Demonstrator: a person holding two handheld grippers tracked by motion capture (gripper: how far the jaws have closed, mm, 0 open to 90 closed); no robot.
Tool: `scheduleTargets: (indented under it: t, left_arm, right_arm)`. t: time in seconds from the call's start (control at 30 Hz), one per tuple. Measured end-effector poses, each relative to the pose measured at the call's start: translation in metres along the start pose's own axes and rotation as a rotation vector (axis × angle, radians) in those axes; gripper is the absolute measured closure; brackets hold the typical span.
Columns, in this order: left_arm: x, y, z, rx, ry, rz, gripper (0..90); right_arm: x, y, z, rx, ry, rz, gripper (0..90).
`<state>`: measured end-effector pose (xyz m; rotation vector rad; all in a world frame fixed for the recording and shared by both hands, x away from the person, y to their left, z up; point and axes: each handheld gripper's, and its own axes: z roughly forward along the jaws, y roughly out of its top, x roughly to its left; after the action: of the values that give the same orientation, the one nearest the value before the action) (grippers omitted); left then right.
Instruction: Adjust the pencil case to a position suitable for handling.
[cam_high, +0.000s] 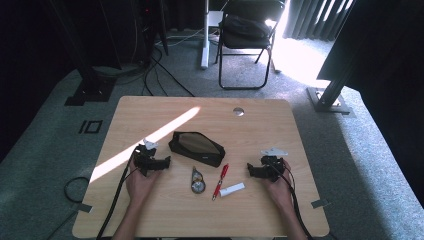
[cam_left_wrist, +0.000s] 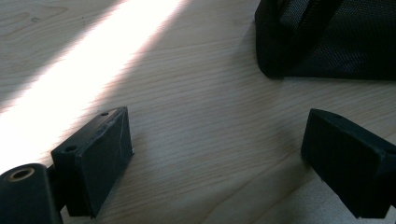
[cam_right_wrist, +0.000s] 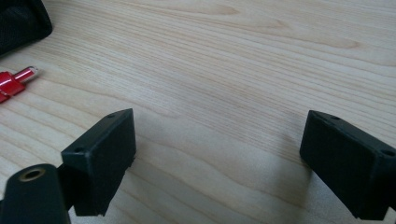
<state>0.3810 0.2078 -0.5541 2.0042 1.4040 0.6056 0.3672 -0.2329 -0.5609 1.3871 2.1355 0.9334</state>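
Left gripper (cam_high: 161, 162): low over table (cam_high: 150, 210), jaws wide, nothing between.
Right gripper (cam_high: 251, 170): low, jaws wide, nothing between.
Pouch (cam_high: 196, 147): black mesh fabric, oblong.
Pen (cam_high: 220, 181): red, slim.

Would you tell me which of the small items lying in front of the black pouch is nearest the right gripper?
The white stick: it lies closest to the right gripper, while the red pen and the round compass lie farther left.
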Motion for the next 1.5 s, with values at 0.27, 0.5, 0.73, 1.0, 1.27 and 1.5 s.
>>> scheduleTargets:
  t: [0.27, 0.5, 0.73, 1.0, 1.27, 1.5]
  left_arm:
    - [0.0, 0.0, 0.0, 0.0, 0.002, -0.001, 8.9]
    - [0.0, 0.0, 0.0, -0.001, 0.001, -0.002, 8.9]
    - [0.0, 0.0, 0.0, -0.001, 0.001, -0.002, 8.9]
    - [0.0, 0.0, -0.001, 0.001, 0.002, -0.002, 8.9]
    - [0.0, 0.0, -0.001, 0.001, 0.002, -0.002, 8.9]
    - [0.0, 0.0, -0.001, 0.001, 0.002, -0.002, 8.9]
  right_arm:
    - [0.0, 0.0, 0.0, 0.0, 0.0, -0.001, 10.5]
    - [-0.001, 0.001, 0.0, 0.008, 0.013, -0.013, 10.5]
    - [0.006, 0.008, -0.013, -0.038, -0.029, -0.043, 24.9]
    - [0.017, 0.027, -0.03, -0.1, 0.04, -0.07, 33.6]
    - [0.035, 0.053, -0.032, -0.132, 0.1, -0.14, 40.8]
    - [0.051, 0.074, -0.028, -0.143, 0.179, -0.176, 45.9]
